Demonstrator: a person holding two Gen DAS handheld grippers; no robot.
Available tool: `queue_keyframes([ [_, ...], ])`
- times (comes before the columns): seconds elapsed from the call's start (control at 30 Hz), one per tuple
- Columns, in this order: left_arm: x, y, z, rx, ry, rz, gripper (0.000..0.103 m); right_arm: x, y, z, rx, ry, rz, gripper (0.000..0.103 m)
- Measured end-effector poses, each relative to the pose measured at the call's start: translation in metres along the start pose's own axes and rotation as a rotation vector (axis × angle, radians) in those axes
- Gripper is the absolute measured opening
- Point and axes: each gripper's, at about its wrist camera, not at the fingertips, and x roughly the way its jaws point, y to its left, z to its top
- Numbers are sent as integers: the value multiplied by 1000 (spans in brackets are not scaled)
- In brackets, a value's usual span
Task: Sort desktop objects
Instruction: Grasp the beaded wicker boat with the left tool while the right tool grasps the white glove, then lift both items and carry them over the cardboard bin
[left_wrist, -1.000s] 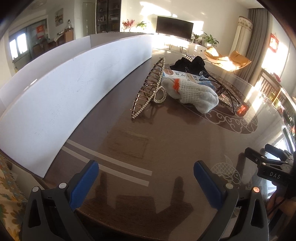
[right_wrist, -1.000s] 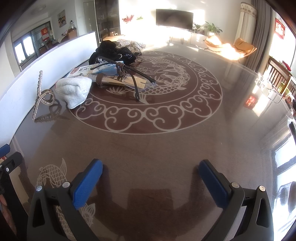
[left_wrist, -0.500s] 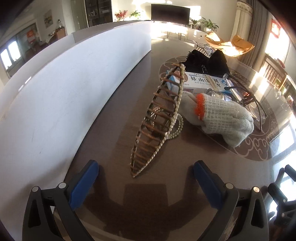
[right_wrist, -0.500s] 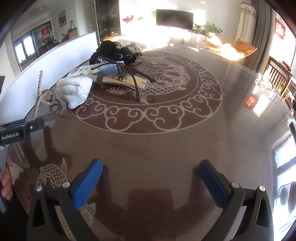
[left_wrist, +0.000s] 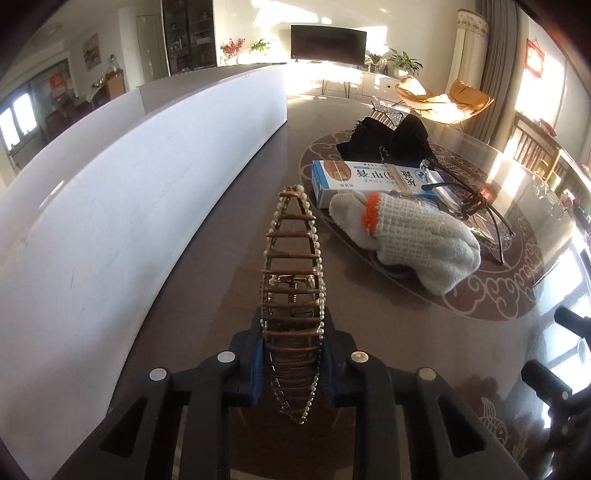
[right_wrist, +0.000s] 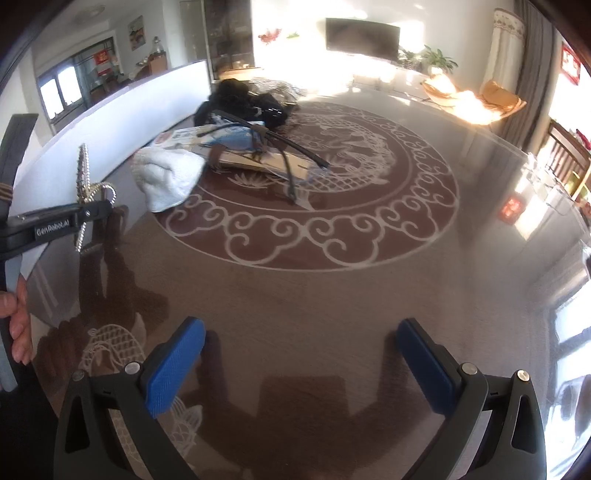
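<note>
Left gripper (left_wrist: 292, 363) fingers (left_wrist: 255, 365) clamp the pearl hair clip (left_wrist: 292, 295), apparently mid-length; right gripper (right_wrist: 301, 363) wide.

Box (left_wrist: 373, 177) part hidden under glove (left_wrist: 413, 236); black cloth (left_wrist: 388, 136) contents unclear; right-view edges blurred

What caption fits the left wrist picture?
Left gripper shut on a pearl-edged hair clip, with a knitted glove and blue box beyond.

Sunlit living rm: TV (left_wrist: 328, 42) on far wall, orange chair (left_wrist: 439, 99), curtains (left_wrist: 496, 62).
</note>
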Motion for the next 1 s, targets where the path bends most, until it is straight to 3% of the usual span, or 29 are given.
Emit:
queue_keyframes([
  [0.13,-11,1,-15,-46,-13,-21,25,-1,43,50,-256,-100,79,103],
  [0.3,-13,2,-22,-48,-23,-28,25,34,100,99,-535,-72,131,99],
  [0.37,-13,-2,-22,-28,-31,-19,25,50,113,105,-579,-14,148,72],
  [0.4,-13,-3,-22,-21,-33,-17,25,58,116,106,-582,30,164,64],
  [0.43,-13,-3,-22,-20,-34,-18,25,65,118,106,-578,71,163,43],
  [0.47,-13,-4,-21,-22,-34,-21,25,69,117,105,-569,90,145,39],
  [0.73,-22,-3,-31,-56,-26,-71,25,24,71,82,-372,89,212,34],
  [1.0,-35,-18,-41,-20,-31,-94,25,-16,27,52,-222,83,273,34],
])
